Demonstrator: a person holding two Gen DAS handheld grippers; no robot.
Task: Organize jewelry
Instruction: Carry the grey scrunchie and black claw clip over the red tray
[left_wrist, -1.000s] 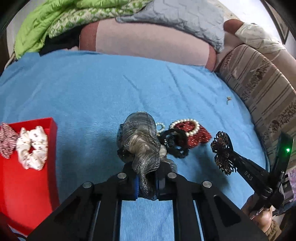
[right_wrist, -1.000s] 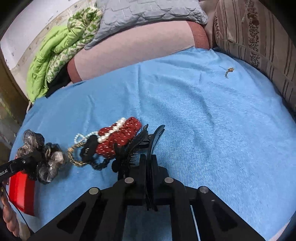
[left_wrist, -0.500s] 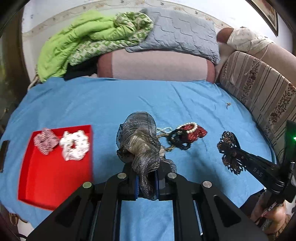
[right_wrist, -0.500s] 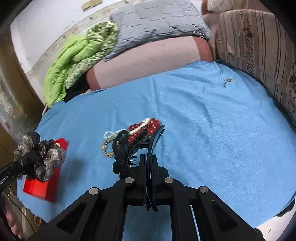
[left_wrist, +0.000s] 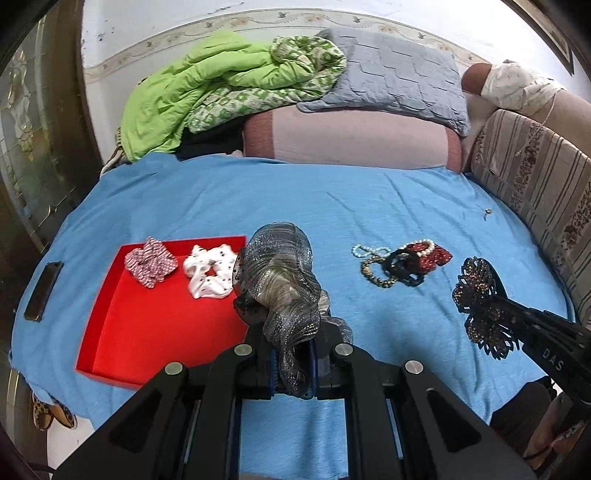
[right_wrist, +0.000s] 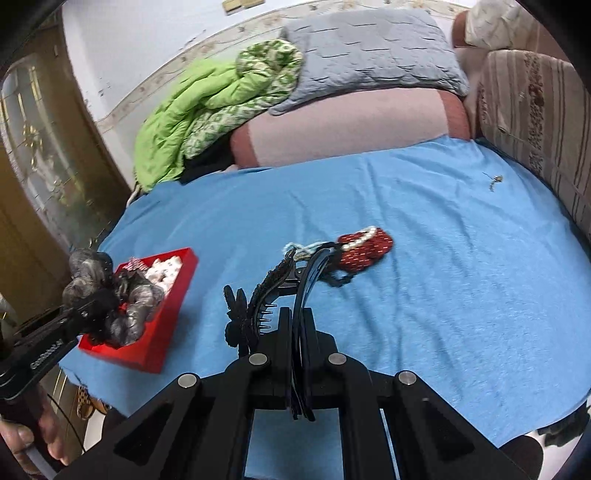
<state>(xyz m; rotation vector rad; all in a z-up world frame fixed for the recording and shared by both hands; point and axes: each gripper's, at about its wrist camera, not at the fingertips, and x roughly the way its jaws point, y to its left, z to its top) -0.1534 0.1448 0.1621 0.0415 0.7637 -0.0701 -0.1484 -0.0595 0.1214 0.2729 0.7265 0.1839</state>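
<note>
Currently two hair pieces are held above a bed covered in a blue sheet (left_wrist: 332, 206). The left gripper (left_wrist: 293, 365) is clamped on a silver-grey scrunchie (left_wrist: 280, 288), which bunches up between its fingers. The right gripper (right_wrist: 297, 354) is pressed together on a black claw clip (right_wrist: 273, 295); in the left view the clip's beaded butterfly face (left_wrist: 480, 306) shows at the gripper's tip. The clip's long axis runs forward, in line with the right gripper's fingers.

A red tray (left_wrist: 147, 332) lies on the sheet, to the left. Two scrunchies rest at its far end: a red-and-white one (left_wrist: 149, 262) and a white dotted one (left_wrist: 210, 271), just beside each other. In the left view the silver-grey scrunchie hangs over the tray's right edge, so the left hand is much the nearer to the tray. The clip is well to the right of the tray, and would have to travel left across the sheet to reach it.

Still on the sheet, between the two grippers and farther off, lies a small heap (left_wrist: 402, 262): a pearl string, a gold bead bracelet, a black ring-shaped piece and a red dotted piece, all touching. A small earring-like item (left_wrist: 488, 212) lies alone near the striped cushion (left_wrist: 535, 192). A dark phone (left_wrist: 43, 290) lies left of the tray.

Likely next step: lowering the scrunchie into the tray.
</note>
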